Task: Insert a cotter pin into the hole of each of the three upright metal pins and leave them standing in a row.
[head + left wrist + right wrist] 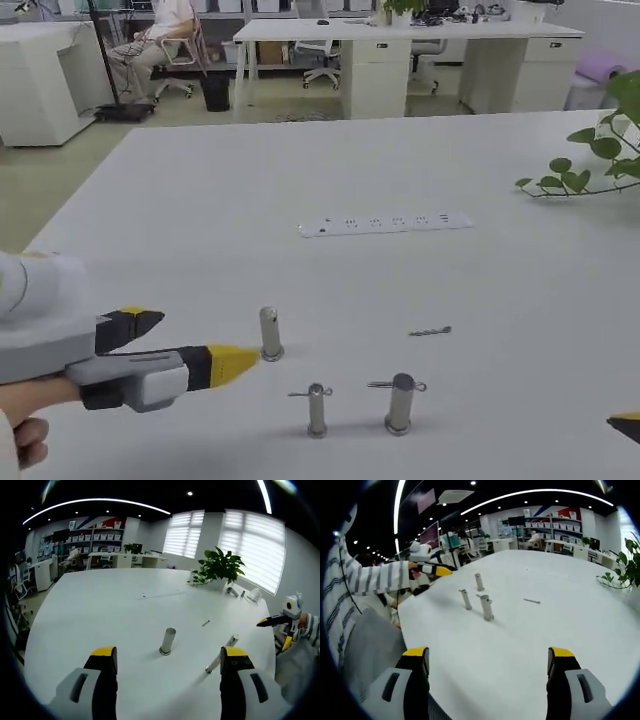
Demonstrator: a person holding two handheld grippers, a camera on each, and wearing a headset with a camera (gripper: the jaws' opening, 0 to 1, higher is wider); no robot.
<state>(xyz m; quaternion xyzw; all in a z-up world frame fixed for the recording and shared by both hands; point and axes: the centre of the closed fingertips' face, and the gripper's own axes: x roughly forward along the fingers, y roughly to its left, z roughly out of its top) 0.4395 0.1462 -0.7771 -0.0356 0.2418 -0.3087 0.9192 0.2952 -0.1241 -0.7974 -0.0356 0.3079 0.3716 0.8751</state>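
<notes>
Left tool [200,342] spread wide beside the bare pin [270,333]; right tool [488,653] spread too; loose cotter pin [430,331] lying on the counter [300,170].

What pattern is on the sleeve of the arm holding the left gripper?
Grey and white stripes; the person's long fabric sleeve shows best in the right gripper view.

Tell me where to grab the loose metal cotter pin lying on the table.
Probably mid-shank on the thin silver cotter pin, coming straight down with jaws across its length: it lies flat on the white table, so only its long sides offer grip.
</notes>
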